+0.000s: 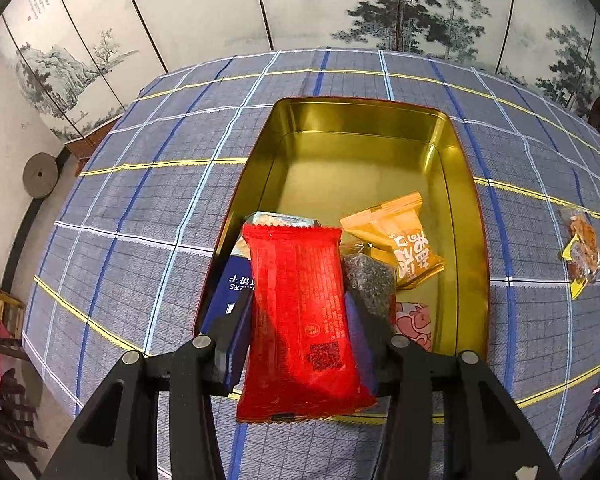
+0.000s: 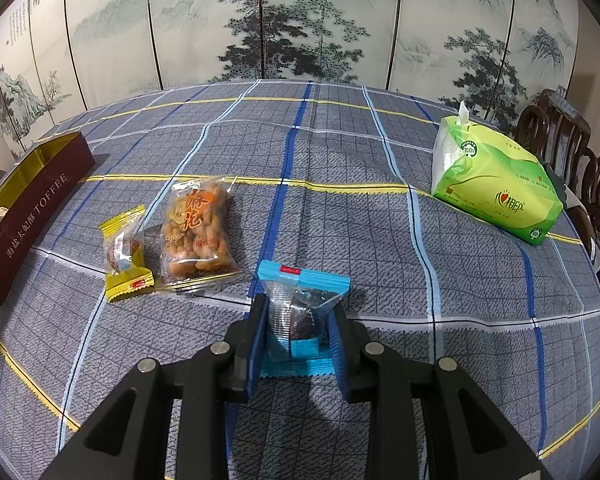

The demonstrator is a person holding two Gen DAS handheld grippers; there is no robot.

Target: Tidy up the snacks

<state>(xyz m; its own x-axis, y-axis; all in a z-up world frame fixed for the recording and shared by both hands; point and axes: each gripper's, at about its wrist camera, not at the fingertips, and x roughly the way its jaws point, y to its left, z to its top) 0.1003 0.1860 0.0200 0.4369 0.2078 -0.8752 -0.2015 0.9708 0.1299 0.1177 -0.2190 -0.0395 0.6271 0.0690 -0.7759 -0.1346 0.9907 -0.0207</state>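
My left gripper is shut on a red snack packet and holds it over the near end of the gold tin. In the tin lie an orange packet, a dark speckled bar, a blue packet and a pink packet. My right gripper is shut on a blue-edged clear packet on the tablecloth. A yellow-edged packet and a clear packet of fried twists lie to its left. The tin's maroon side shows at far left.
A green tissue pack stands at the back right of the table. Dark wooden chairs stand at the right edge. A painted folding screen runs behind the table. The checked tablecloth covers the table.
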